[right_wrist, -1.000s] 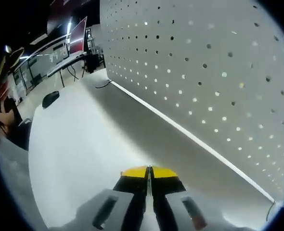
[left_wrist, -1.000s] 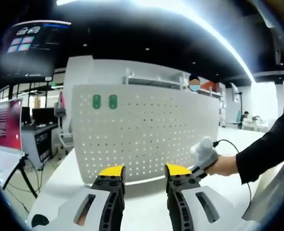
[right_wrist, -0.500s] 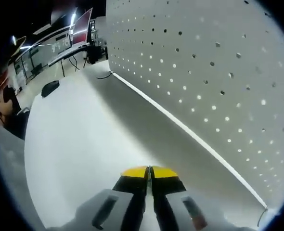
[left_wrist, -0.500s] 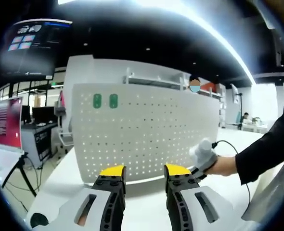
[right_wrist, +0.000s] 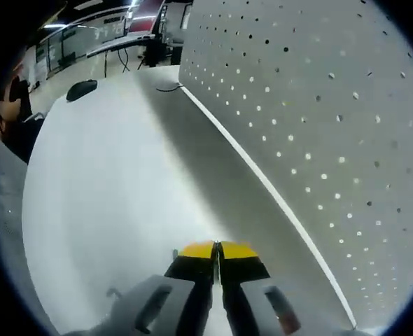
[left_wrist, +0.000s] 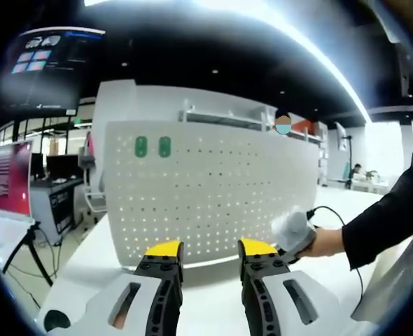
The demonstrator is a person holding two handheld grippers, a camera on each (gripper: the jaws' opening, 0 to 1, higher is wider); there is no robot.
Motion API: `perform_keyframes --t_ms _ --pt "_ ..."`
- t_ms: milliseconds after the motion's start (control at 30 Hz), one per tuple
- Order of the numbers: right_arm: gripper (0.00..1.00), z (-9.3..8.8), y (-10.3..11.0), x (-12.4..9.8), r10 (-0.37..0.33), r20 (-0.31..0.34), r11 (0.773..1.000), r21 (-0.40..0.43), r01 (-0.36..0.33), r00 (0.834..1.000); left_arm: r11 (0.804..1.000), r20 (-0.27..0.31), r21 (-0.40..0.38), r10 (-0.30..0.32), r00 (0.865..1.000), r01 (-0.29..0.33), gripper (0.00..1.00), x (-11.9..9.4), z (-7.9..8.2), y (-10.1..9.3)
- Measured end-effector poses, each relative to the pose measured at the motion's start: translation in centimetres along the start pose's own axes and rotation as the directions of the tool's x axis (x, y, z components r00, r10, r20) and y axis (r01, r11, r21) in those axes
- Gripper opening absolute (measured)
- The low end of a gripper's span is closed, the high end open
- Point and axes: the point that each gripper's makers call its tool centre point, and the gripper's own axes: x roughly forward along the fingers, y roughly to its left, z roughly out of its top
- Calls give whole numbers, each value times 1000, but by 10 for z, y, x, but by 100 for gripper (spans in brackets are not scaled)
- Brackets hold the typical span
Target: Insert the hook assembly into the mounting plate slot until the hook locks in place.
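Note:
A white perforated mounting plate stands upright on the white table, with two green hooks fixed near its upper left corner. My left gripper is open, low in front of the plate, with nothing between its yellow-tipped jaws. In the left gripper view the right gripper comes in from the right, held by a hand in a dark sleeve, close to the plate's lower right. In the right gripper view the right gripper is shut on nothing, just over the table beside the plate.
A black mouse lies on the far end of the table, near a cable at the plate's foot. A red-screened monitor on a tripod stands left of the table. Desks and shelving lie behind the plate.
The right gripper has swung along the plate's foot, so the plate now rises more steeply in its view. In the left gripper view it sits a little lower and closer. The left gripper is still.

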Motion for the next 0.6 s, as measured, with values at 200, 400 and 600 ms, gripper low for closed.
perform_keyframes --t_ms 200,400,600 --pt "0 8 -3 -9 -9 56 998 68 5 998 1000 0 3 -1 1000 1 32 0 1 -1" --pt "0 21 -8 -23 -16 140 986 166 -8 990 1000 -2 14 -14 1000 14 32 2 3 -5" --pt "0 39 -6 -42 -22 234 972 232 -34 972 999 -1 23 -35 999 35 32 5 7 -13"
